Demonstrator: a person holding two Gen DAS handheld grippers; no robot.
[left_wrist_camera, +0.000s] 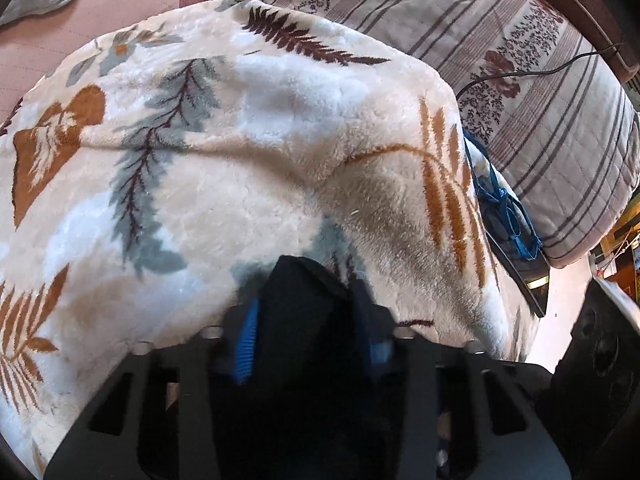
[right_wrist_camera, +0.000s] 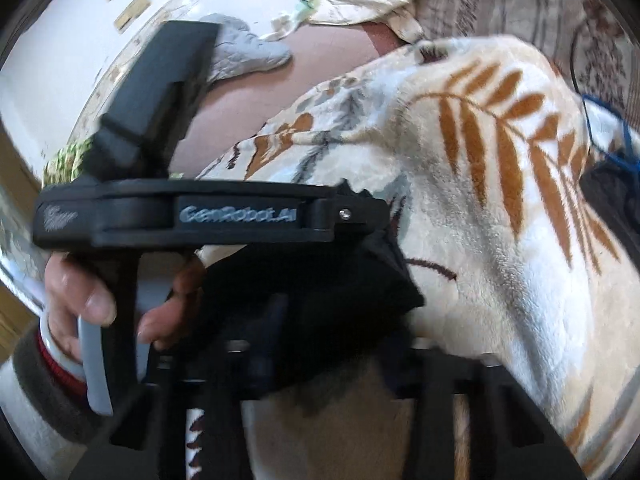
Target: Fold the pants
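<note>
Left gripper (left_wrist_camera: pixel 312 320) clamped on a bunch of the dark pants (left_wrist_camera: pixel 296 300) — held just above the fleece leaf-print blanket (left_wrist_camera: pixel 240 140). Right gripper (right_wrist_camera: pixel 320 344) also pinches the pants — left gripper alongside, touching the same fold.

A plush cream blanket (left_wrist_camera: pixel 248 152) with rust and grey leaf prints covers the bed, a striped floral quilt (left_wrist_camera: pixel 540 92) lies along its far right edge, and a white wall (right_wrist_camera: pixel 68 32) rises at left in daylight.

Daylight is glaring off the glossy white floor (right_wrist_camera: pixel 80 32) (top left); fisheye edges are bending w/ dark vignetting, foreground blurring.
</note>
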